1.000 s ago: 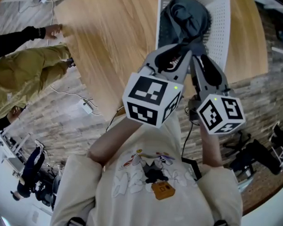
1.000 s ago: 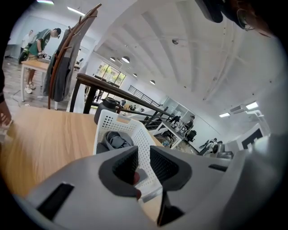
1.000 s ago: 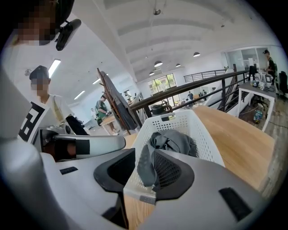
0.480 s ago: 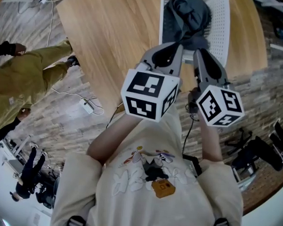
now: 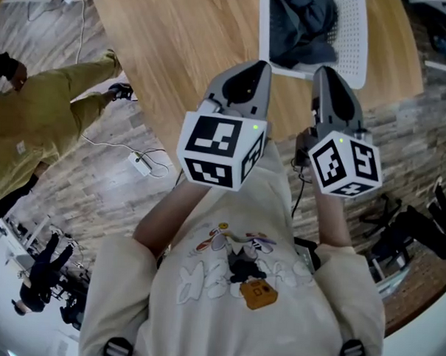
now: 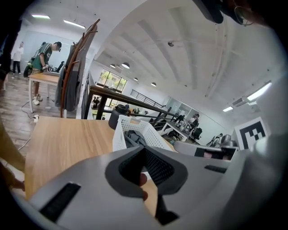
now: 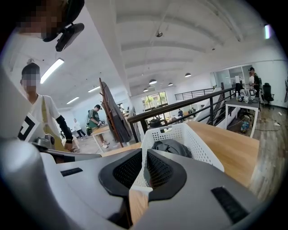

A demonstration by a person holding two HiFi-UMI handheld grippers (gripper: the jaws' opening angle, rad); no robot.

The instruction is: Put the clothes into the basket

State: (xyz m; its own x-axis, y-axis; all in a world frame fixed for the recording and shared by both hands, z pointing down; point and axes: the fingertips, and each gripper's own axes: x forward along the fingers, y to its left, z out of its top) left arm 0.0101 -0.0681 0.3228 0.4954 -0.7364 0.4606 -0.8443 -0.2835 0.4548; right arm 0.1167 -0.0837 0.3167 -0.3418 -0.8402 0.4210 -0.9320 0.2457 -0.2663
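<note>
- Edges and room: the wooden table runs slantwise in the head view. Its near edge passes under both grippers, and a broad bare stretch of top lies left of the basket. The floor beyond the left edge carries a cable with an adapter, and a person in olive clothing stands there, well apart from the grippers.
- Tool: we see the left gripper with its jaws together and nothing between them. The right gripper has its jaws closing, with only a narrow slit left and nothing in it. Both are held side by side above the table's near edge.
- Relation: the clothes lie inside the basket, just beyond the jaw tips and touching neither gripper. The right gripper view looks straight at the basket's perforated wall.
- Appearance: the clothes form a dark grey crumpled heap, rising slightly above the white rim.
</note>
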